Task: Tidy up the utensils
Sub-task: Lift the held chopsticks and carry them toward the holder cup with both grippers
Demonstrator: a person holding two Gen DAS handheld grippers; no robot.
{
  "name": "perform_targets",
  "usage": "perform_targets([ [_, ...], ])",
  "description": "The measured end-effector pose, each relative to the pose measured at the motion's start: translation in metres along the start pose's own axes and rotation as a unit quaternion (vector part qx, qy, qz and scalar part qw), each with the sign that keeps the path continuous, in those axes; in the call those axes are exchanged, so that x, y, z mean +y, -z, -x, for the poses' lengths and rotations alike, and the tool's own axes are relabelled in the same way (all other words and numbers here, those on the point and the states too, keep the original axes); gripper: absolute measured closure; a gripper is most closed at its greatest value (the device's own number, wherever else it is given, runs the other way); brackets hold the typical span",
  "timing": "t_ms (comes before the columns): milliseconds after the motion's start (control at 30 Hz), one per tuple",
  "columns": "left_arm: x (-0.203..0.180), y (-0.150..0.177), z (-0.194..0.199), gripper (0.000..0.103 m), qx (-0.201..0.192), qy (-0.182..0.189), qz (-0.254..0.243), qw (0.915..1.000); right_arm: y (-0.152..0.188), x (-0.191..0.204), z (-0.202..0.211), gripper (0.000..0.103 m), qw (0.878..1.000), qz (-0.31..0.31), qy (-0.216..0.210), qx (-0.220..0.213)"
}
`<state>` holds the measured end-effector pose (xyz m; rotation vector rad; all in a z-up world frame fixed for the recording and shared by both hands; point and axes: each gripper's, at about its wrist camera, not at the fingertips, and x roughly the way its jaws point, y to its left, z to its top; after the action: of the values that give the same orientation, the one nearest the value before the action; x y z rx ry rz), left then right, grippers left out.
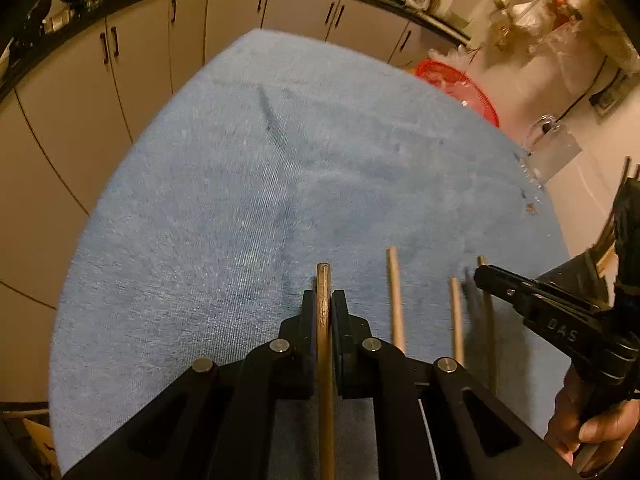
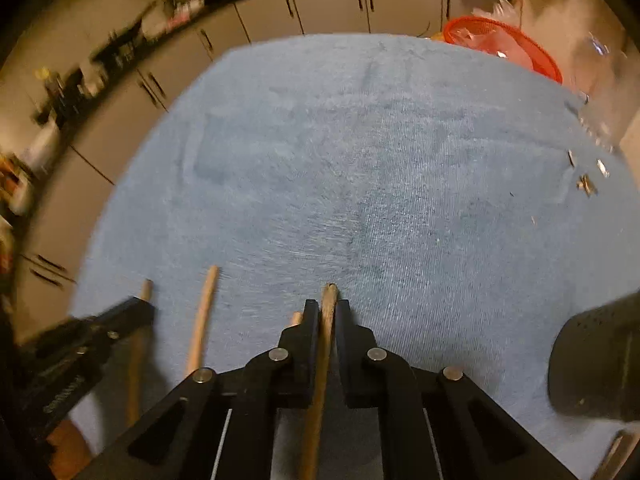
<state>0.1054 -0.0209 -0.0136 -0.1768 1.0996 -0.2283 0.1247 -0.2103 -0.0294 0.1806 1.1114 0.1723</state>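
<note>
left wrist: blue towel [image 1: 248, 184], beige cabinets [image 1: 236, 12]

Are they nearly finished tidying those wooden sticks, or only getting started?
Early on, it seems. Nothing looks put away yet. In hand: the left gripper is shut on one wooden stick, and the right gripper is shut on another stick. Left to do: at least two loose sticks lie on the blue cloth. A dark perforated holder stands at the right.

Both held chopsticks [image 1: 324, 320] run off the bottom edge
</note>
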Motion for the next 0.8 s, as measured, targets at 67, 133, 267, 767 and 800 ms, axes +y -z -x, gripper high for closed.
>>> perform_targets([
  [67,-0.004,0.0,0.014,0.096,-0.015,0.004,-0.002,0.9999,0.003,0.0,0.021,0.095,0.999,-0.002,-0.016,-0.03],
  [133,-0.011,-0.001,0.032,0.096,-0.034,0.007,-0.008,0.9994,0.009,0.001,0.051,0.095,0.997,-0.001,-0.032,-0.068],
  [267,-0.028,0.002,0.075,0.096,-0.08,0.014,-0.024,0.9964,0.023,0.005,0.113,0.095,0.986,0.011,-0.052,-0.16],
  [767,-0.066,0.022,0.158,0.096,-0.161,0.036,-0.066,0.9841,0.082,0.009,0.217,0.095,0.951,0.023,-0.064,-0.301],
  [800,-0.066,0.022,0.159,0.096,-0.162,0.035,-0.066,0.984,0.083,0.009,0.218,0.095,0.951,0.023,-0.066,-0.303],
])
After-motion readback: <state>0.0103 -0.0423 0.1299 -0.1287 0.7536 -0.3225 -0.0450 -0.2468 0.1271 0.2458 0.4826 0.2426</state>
